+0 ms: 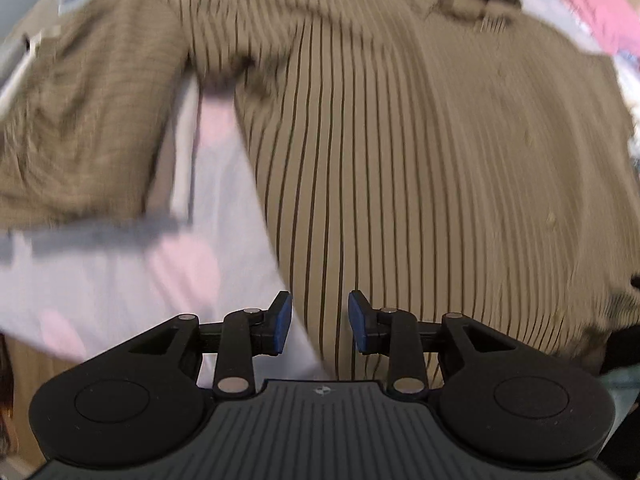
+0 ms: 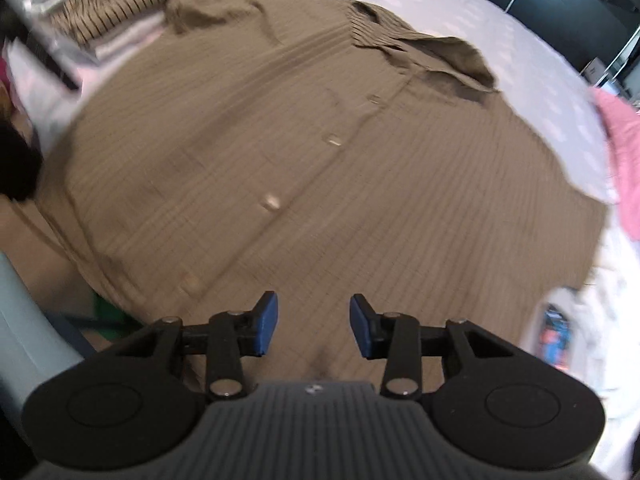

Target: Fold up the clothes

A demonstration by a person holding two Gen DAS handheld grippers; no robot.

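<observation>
Both your grippers hang empty over the tan striped shirt [image 2: 304, 184], which lies spread on the pale bedsheet [image 2: 460, 8]: left gripper [image 1: 320, 322] narrowly parted, right gripper [image 2: 313, 326] wider. Your risk, as I judge it: pinching only 1 layer, or snagging the sheet at the left hem, drags the shirt askew.

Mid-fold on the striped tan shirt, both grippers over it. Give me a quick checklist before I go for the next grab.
1. Left gripper jaws apart, nothing between the pads: ok.
2. Right gripper jaws apart, nothing held: ok.
3. Tan shirt spread on the pale bedsheet, button placket facing up: ok.
4. Collar lying flat: not ok, rumpled.
5. Sleeve laid out beside the body: cannot tell, blurred.
6. Pink cloth clear of the shirt's edge: ok, apart.
</observation>
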